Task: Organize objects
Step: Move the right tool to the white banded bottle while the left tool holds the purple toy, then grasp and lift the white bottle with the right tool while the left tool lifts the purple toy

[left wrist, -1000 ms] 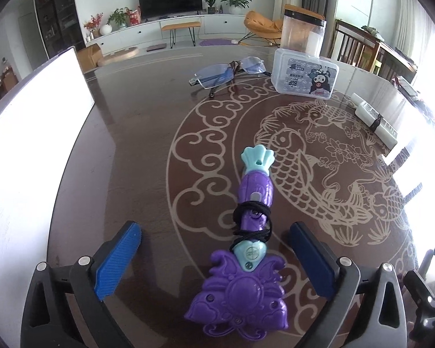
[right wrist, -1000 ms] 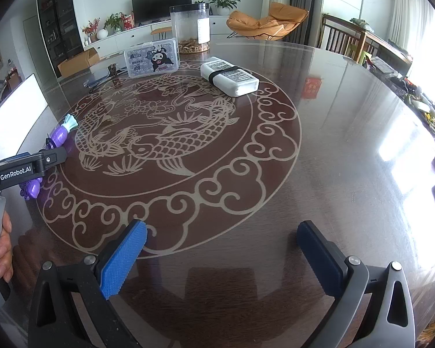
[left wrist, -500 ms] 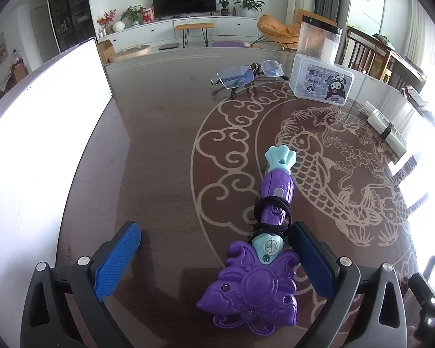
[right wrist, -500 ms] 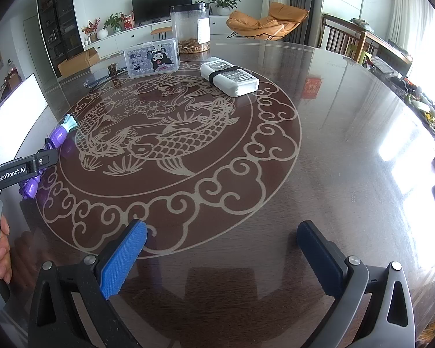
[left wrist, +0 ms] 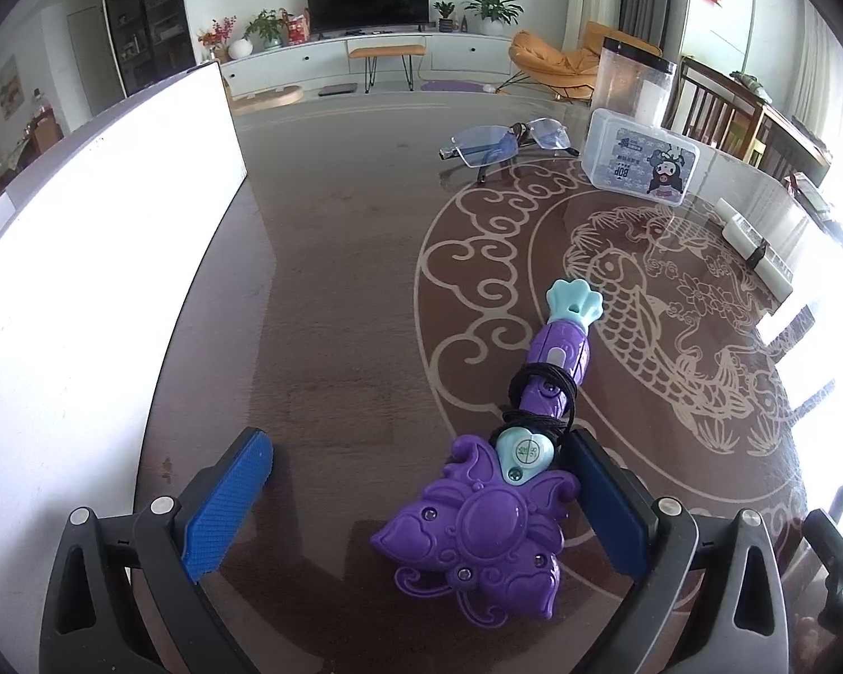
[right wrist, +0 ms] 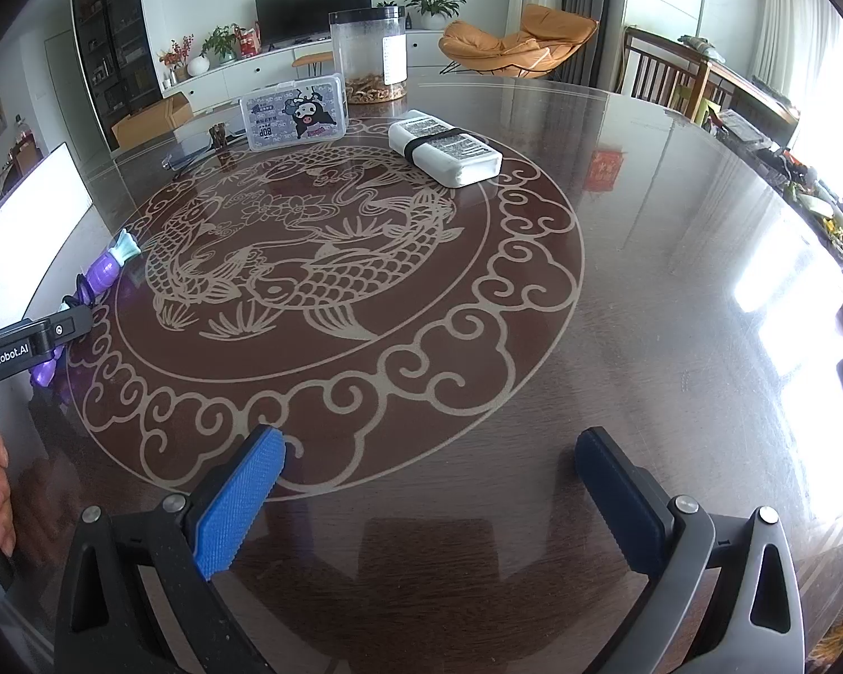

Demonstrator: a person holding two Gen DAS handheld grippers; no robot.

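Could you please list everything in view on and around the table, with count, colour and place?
Toy wand: one, purple and teal, black cord around its handle, lying between the left gripper's fingers.
Glasses: one pair, clear, far side.
Card box: one, clear, cartoon label, beside the glasses.
Jar: one, clear, black lid, behind the box.
White packet: one, black band, right of the box.
White board: one, left edge.
Table: one, dark brown, fish pattern.
Left gripper: blue pads, open.
Right gripper: blue pads, open, empty.

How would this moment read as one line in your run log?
left hand-held gripper: open, straddling purple toy wand | right hand-held gripper: open, empty | wand on table
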